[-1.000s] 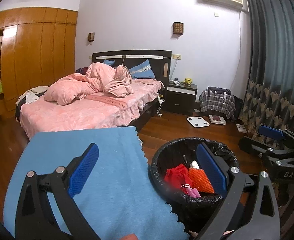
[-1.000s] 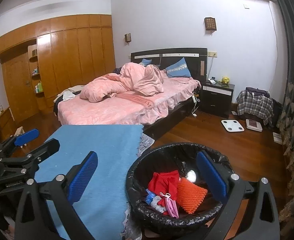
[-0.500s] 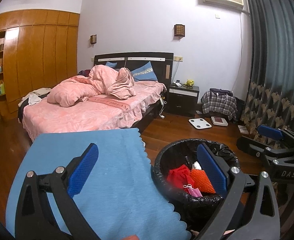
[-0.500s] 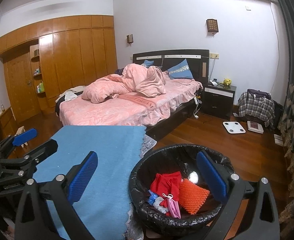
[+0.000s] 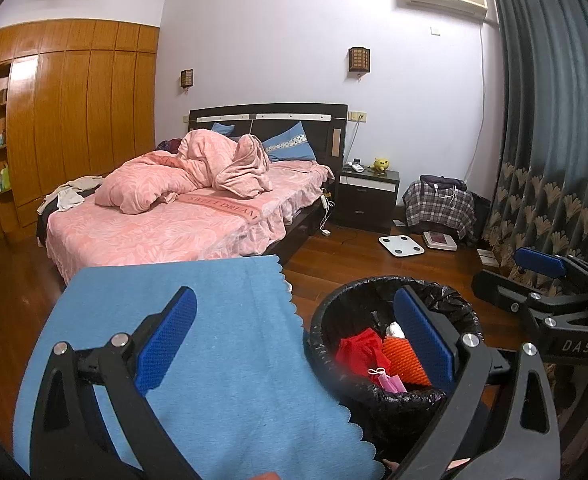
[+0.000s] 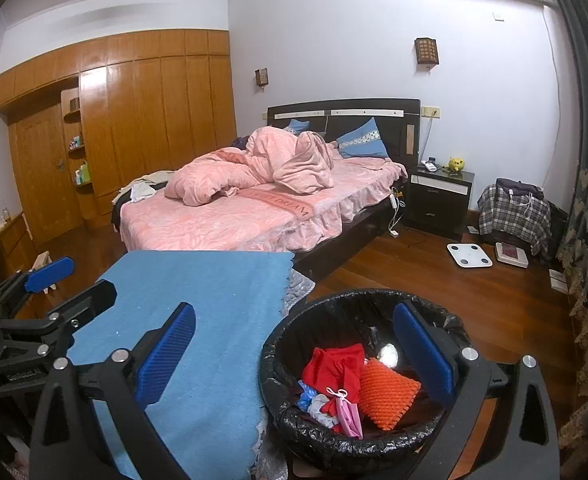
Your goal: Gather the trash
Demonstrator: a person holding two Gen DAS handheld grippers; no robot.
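A black-lined trash bin [image 6: 294, 344] stands on the floor right of a table under a blue cloth [image 6: 197, 304]. It holds a red cloth [image 6: 336, 368], an orange textured item [image 6: 386, 394], a pink mask [image 6: 348, 410] and other scraps. It also shows in the left wrist view [image 5: 358, 292]. My right gripper [image 6: 294, 348] is open and empty, above the table edge and bin. My left gripper [image 5: 294, 332] is open and empty, above the blue cloth [image 5: 197, 320] and bin. Each gripper shows in the other's view: the right one [image 5: 554, 280], the left one [image 6: 41, 296].
A bed with pink bedding [image 6: 253, 208] stands behind the table. A nightstand [image 6: 438, 200], a white scale [image 6: 469, 255] and a plaid-covered pile [image 6: 514, 210] lie at the back right. Curtains [image 5: 554, 160] hang on the right. A wooden wardrobe [image 6: 133, 128] fills the left wall.
Both views have tilted up slightly and drawn back a little; the bin and cloth sit lower in frame. Both grippers stay open and empty.
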